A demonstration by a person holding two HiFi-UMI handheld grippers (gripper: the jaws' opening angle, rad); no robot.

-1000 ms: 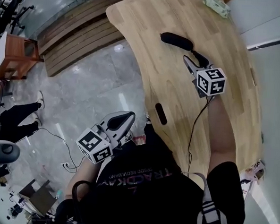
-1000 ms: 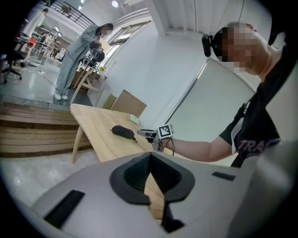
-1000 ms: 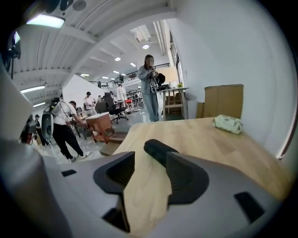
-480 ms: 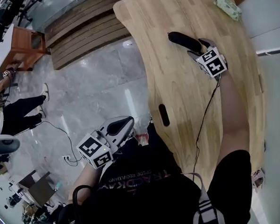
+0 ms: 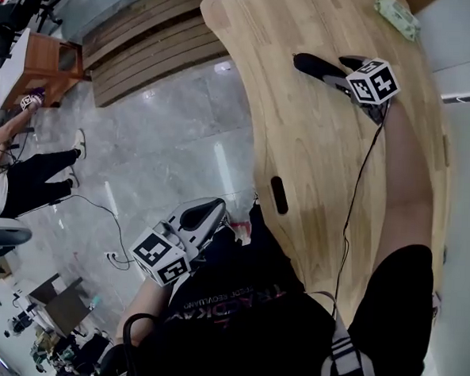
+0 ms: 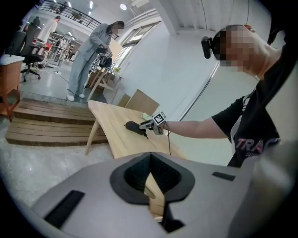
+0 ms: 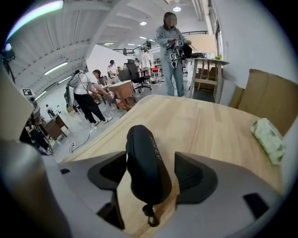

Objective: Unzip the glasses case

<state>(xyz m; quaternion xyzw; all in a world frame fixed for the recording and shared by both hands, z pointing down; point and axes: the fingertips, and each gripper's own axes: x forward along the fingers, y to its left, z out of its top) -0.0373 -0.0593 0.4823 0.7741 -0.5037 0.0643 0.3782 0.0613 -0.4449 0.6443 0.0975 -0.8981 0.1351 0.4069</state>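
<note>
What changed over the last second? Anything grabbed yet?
The right gripper moved forward across the table to the glasses case; its jaws have just been opening and now straddle the case's near end without pressing. Nothing taken hold of. Unchanged: the case lies closed in the same spot; the left gripper stays shut and empty, off the table by the person's torso.

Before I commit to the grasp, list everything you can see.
table: one, light wood, under the right arm
glasses case: one, black, on the table
packet: one, pale green, far table corner
steps: one set, brown wood, floor beyond the table
bystanders: several, background floor
cable: one, black, along the right forearm
left gripper: one, grey, fingers shut, empty, off the table
right gripper: one, grey, fingers have just been opening, case between them, ungripped
</note>
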